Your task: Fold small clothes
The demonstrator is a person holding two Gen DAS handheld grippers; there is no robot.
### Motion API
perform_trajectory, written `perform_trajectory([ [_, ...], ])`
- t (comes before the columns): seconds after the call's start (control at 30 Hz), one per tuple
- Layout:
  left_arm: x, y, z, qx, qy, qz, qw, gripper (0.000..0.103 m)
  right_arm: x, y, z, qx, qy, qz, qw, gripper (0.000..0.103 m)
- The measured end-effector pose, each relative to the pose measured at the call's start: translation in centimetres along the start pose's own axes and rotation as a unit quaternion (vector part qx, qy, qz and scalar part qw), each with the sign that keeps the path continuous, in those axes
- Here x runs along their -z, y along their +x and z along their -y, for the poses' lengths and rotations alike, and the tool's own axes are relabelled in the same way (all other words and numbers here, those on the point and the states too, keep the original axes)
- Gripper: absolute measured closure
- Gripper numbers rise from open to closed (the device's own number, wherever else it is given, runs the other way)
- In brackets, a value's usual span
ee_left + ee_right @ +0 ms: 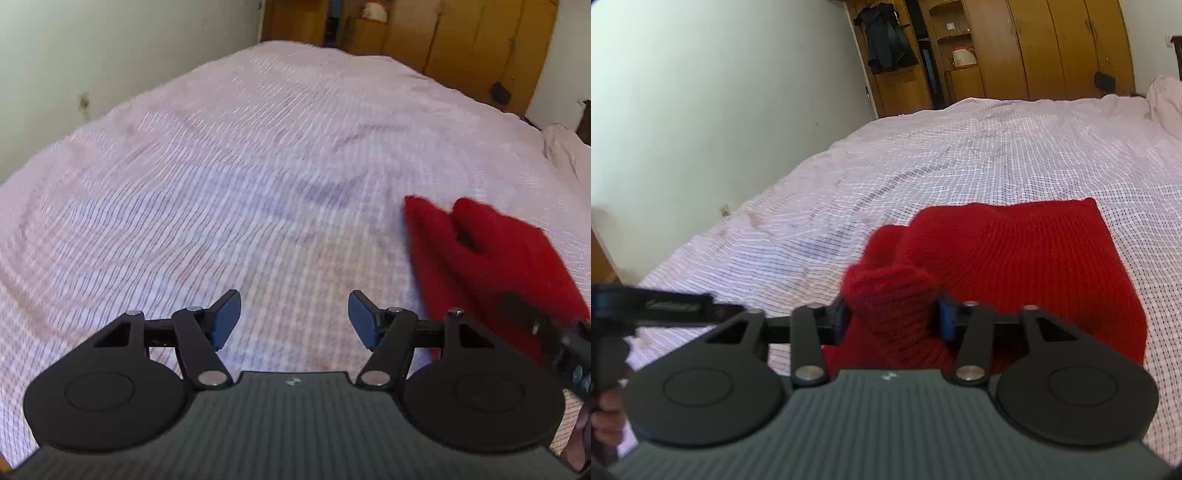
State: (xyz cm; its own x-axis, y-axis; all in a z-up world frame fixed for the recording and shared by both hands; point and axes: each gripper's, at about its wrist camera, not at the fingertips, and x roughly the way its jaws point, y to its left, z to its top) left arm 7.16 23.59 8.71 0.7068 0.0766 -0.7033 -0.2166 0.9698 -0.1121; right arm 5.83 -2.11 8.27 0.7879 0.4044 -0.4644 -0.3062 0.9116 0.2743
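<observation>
A red knitted garment lies on the bed, partly folded, with a bunched part raised at its near left. My right gripper is shut on that bunched red knit, which fills the gap between its blue pads. In the left wrist view the garment is at the right, with the right gripper's body over its near edge. My left gripper is open and empty, hovering over bare bedsheet to the left of the garment.
The bed has a pink-and-white checked, wrinkled sheet. A white wall runs along its left side. Wooden wardrobes stand beyond the far end. A pillow lies at the far right. The left gripper's body is at the left.
</observation>
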Motion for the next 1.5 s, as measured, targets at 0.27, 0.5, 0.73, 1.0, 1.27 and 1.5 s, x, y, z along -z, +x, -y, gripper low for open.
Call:
perform_trajectory([
  [0.27, -2.2, -2.0, 5.6, 0.069, 0.052, 0.020, 0.9961, 0.033, -0.1, -4.7, 1.4, -0.038, 0.046, -0.005, 0.998, 0.045],
  [0.5, -3.7, -0.2, 10.3, 0.136, 0.038, 0.004, 0.9900, 0.033, -1.2, -9.4, 6.9, 0.028, 0.085, 0.013, 0.996, 0.044],
  [0.73, -4.9, 4.0, 15.0, 0.118, 0.053, -0.039, 0.9908, 0.033, -0.8, -7.6, 12.3, 0.070, 0.166, 0.025, 0.983, 0.044],
  [1.0, -5.4, 7.3, 16.2, 0.099, 0.033, -0.074, 0.9918, 0.033, 0.0, -3.2, 15.1, 0.138, 0.178, -0.005, 0.974, 0.045],
  [1.27, -4.2, 7.5, 17.0, 0.135, 0.052, -0.049, 0.9883, 0.051, 0.1, 1.4, 16.6, 0.152, 0.142, -0.032, 0.978, 0.046],
  [1.5, -2.8, 2.9, 14.6, 0.160, 0.060, 0.042, 0.9844, 0.079, -0.6, 1.3, 15.8, 0.082, 0.105, -0.012, 0.991, 0.067],
])
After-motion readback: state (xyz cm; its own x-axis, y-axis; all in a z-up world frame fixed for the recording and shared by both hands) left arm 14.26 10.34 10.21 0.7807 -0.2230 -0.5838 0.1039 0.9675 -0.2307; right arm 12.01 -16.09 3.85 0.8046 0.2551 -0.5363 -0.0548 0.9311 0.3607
